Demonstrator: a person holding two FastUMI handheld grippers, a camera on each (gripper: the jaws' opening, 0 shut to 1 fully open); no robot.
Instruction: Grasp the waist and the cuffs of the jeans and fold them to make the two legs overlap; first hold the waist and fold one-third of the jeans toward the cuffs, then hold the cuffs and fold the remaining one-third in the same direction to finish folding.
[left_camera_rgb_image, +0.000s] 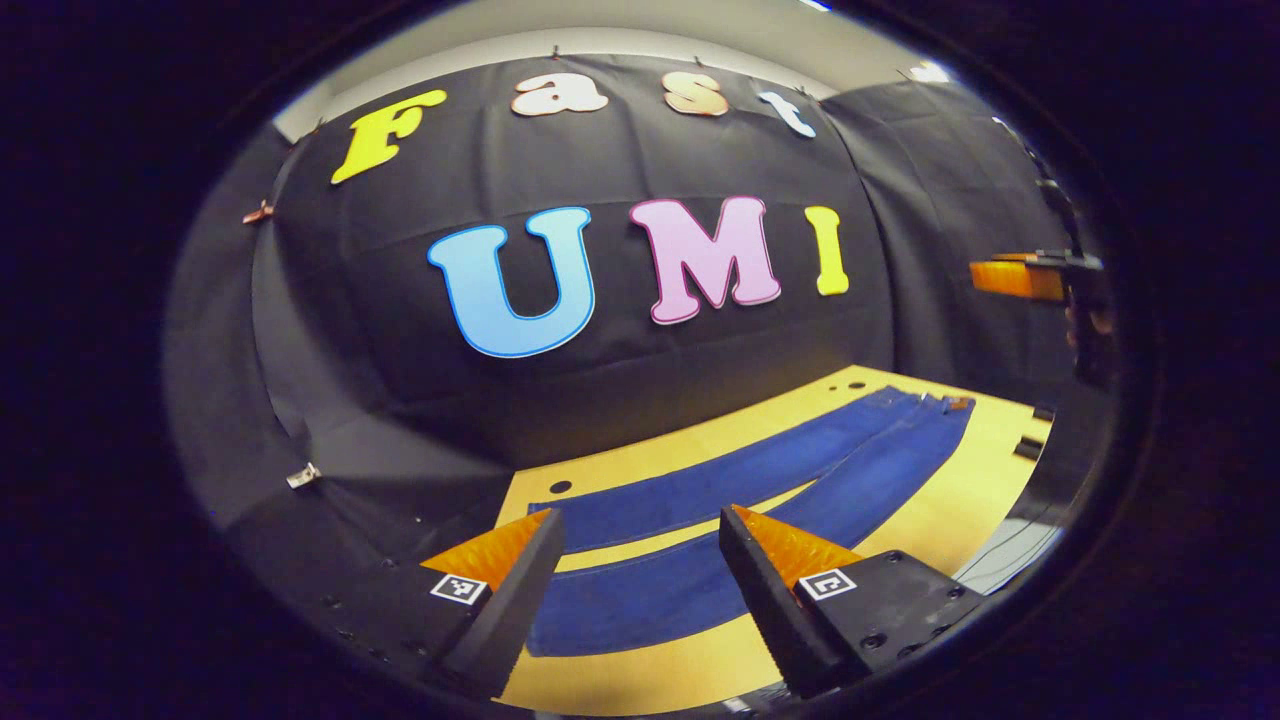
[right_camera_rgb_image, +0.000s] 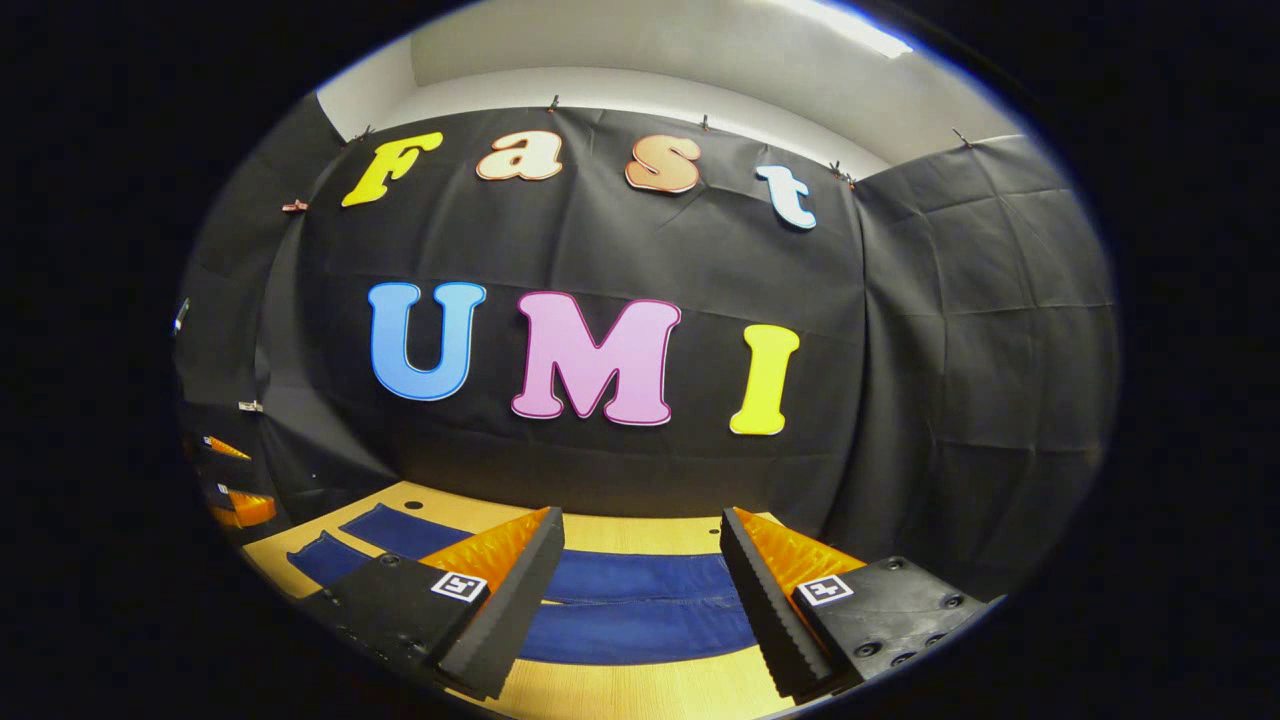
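Wooden table under flat jeans, beneath both wide-spread, empty tongs: left, right.

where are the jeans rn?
The jeans lie spread flat on the wooden table, legs apart; in the left gripper view they run from below the left gripper toward the waist at far right.

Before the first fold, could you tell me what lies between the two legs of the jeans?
In the left gripper view, a narrow wedge of bare wooden table shows between the legs of the jeans.
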